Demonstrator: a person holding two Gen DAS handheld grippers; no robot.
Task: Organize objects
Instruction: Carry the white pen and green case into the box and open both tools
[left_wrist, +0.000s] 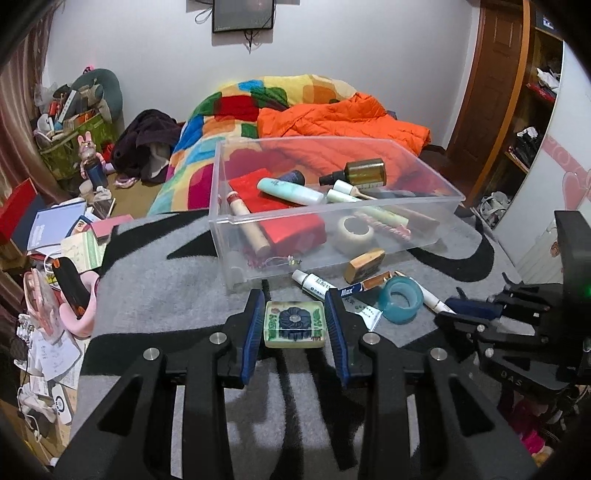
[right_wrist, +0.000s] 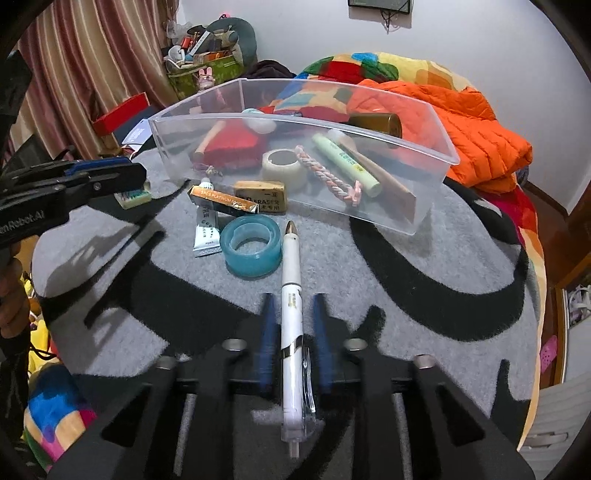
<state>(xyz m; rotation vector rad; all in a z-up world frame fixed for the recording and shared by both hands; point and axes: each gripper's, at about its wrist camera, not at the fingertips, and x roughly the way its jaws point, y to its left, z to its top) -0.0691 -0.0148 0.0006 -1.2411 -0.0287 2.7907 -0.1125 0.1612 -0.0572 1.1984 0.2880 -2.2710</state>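
The left tool (left_wrist: 294, 325) is closed on a square block (left_wrist: 294, 324) with a dark flower print and green borders, its blue pads pressing both side edges; the block sits just in front of the clear plastic bin (left_wrist: 236, 221), whose near wall lies directly beyond it. The right tool (right_wrist: 294, 325) is closed on a white pen (right_wrist: 291, 295), gripping the barrel near its clip, with the gold tip pointing toward the bin and the clear end trailing back between the fingers. Relative to the bin, all loose items lie on the grey and black rug (right_wrist: 406, 280) along its near wall: a tan eraser (right_wrist: 263, 195) touching or just beside that wall, a gold foil-wrapped tube (right_wrist: 221, 201) beside the eraser, a small white ointment tube (right_wrist: 207, 229) partly under the gold one, and a teal tape roll (right_wrist: 252, 245) nearer the camera, just beside the pen tip. Inside the bin are a clear tape roll (right_wrist: 282, 164), a pink and white braided cord (right_wrist: 328, 175), a pale green tube (right_wrist: 345, 164), a red packet (left_wrist: 255, 188), a mint and white bottle (left_wrist: 290, 191), a brown dropper bottle (left_wrist: 360, 172) and a wooden roller (left_wrist: 248, 225). Beyond the bin lies an orange quilted jacket (left_wrist: 340, 118) on a multicoloured blanket (left_wrist: 236, 110).
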